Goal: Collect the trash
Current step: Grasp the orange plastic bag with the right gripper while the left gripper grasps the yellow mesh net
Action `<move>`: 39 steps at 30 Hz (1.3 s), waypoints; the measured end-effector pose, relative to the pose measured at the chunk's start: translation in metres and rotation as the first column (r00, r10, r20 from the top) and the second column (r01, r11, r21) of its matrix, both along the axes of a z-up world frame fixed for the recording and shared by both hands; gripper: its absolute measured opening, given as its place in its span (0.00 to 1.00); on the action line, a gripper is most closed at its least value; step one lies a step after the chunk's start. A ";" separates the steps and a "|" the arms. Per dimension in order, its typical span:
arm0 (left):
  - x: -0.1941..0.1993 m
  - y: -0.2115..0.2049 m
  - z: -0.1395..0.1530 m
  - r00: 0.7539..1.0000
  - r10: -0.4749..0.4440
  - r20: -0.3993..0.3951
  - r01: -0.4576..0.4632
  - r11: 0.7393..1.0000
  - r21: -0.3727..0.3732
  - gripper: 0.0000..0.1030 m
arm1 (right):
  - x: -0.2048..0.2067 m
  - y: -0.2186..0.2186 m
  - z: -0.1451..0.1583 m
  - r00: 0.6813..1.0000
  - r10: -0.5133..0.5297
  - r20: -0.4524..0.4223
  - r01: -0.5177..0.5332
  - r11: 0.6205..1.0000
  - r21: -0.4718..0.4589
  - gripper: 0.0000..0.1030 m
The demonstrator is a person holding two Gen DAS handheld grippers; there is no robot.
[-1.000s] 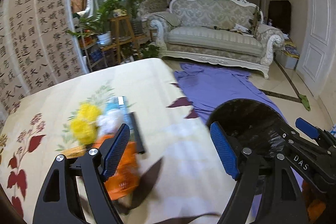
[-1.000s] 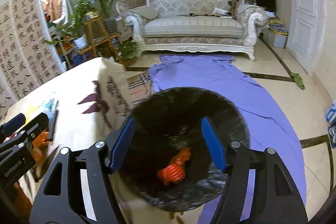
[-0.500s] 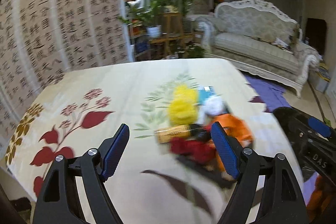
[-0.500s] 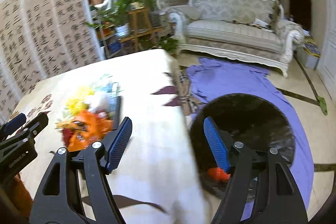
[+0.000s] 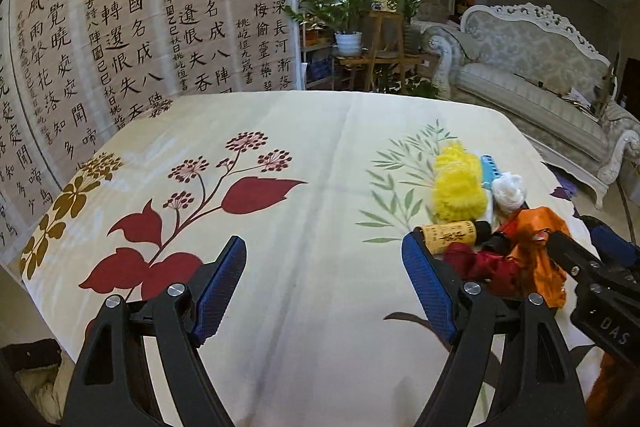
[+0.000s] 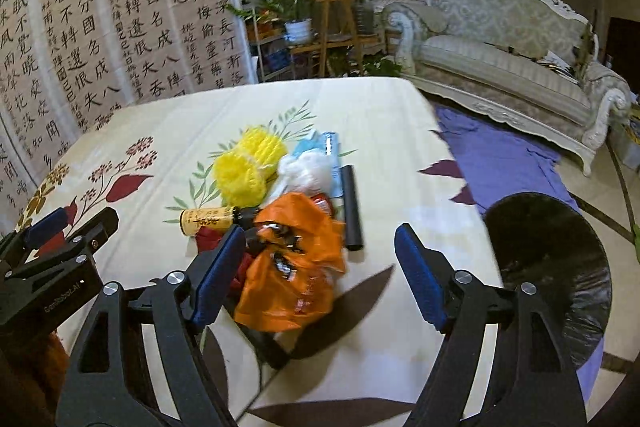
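Note:
A heap of trash lies on the floral tablecloth (image 6: pixel 380 131): an orange plastic bag (image 6: pixel 296 267), yellow foam netting (image 6: pixel 248 167), a white wad (image 6: pixel 308 171), a yellow-labelled bottle (image 6: pixel 208 221), a black tube (image 6: pixel 352 207), a blue packet (image 6: pixel 320 143) and red wrapping (image 5: pixel 480 267). My right gripper (image 6: pixel 320 275) is open and empty, just in front of the orange bag. My left gripper (image 5: pixel 324 283) is open and empty over bare cloth, with the heap (image 5: pixel 460 187) at its right. A black-lined bin (image 6: pixel 552 267) stands on the floor right of the table.
A purple cloth (image 6: pixel 500 155) covers the floor between table and white sofa (image 6: pixel 500 59). Calligraphy panels (image 5: pixel 140 27) line the wall at left. Potted plants on wooden stands (image 5: pixel 360 27) are behind the table.
Both grippers have swung left from the bin to the table. The trash heap has come to the middle of the right view; the bin has slid to its right edge. Both stayed open.

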State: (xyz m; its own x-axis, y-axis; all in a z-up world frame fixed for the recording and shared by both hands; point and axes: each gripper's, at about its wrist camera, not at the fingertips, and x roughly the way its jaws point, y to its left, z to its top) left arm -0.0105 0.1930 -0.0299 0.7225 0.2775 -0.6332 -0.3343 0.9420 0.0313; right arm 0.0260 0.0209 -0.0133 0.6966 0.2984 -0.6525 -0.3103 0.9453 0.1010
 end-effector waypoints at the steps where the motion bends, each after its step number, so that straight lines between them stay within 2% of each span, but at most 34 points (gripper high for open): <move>1: 0.000 0.001 -0.001 1.000 0.001 -0.003 -0.001 1.000 -0.002 0.75 | 0.002 0.002 -0.003 1.000 0.003 -0.009 -0.003 1.000 -0.004 0.73; 4: 0.001 0.002 -0.004 1.000 0.002 -0.012 -0.002 1.000 -0.010 0.75 | 0.006 0.006 -0.009 0.999 0.003 -0.033 -0.003 1.000 -0.009 0.73; 6: 0.003 0.003 -0.007 1.000 0.000 -0.020 0.000 1.000 -0.015 0.75 | 0.006 0.006 -0.012 0.999 0.002 -0.042 -0.002 1.000 -0.008 0.69; 7: 0.004 0.002 -0.007 1.000 -0.001 -0.022 0.000 1.000 -0.017 0.75 | 0.007 0.006 -0.013 0.999 0.004 -0.051 -0.005 1.000 -0.005 0.63; 10: 0.006 0.001 -0.009 1.000 -0.007 -0.025 0.007 1.000 -0.021 0.75 | 0.009 0.006 -0.017 0.997 0.017 -0.071 -0.016 1.000 0.003 0.56; 11: 0.006 -0.001 -0.009 1.000 -0.010 -0.026 0.009 1.000 -0.021 0.75 | 0.008 0.006 -0.018 0.997 0.022 -0.074 -0.021 1.000 0.004 0.47; 12: 0.007 -0.002 -0.010 1.000 -0.012 -0.027 0.012 1.000 -0.021 0.75 | 0.008 0.006 -0.018 0.996 0.029 -0.079 -0.028 1.000 0.007 0.44; 18: 0.011 -0.010 -0.011 0.999 -0.029 -0.035 0.029 0.999 -0.018 0.75 | 0.003 0.001 -0.013 0.998 0.026 -0.054 -0.026 1.000 0.002 0.42; 24: 0.018 -0.017 -0.008 0.998 -0.046 -0.034 0.045 0.999 -0.019 0.75 | 0.006 -0.019 -0.002 1.000 -0.019 -0.018 0.019 1.000 0.011 0.42; 32: 0.044 -0.029 -0.001 0.995 -0.091 -0.030 0.091 0.996 -0.026 0.76 | 0.034 -0.043 -0.002 0.997 -0.081 -0.008 0.081 0.997 0.001 0.42; 39: 0.074 -0.039 0.002 0.992 -0.118 -0.034 0.117 0.993 -0.009 0.75 | 0.061 -0.048 -0.005 0.996 -0.084 -0.017 0.084 0.996 -0.005 0.42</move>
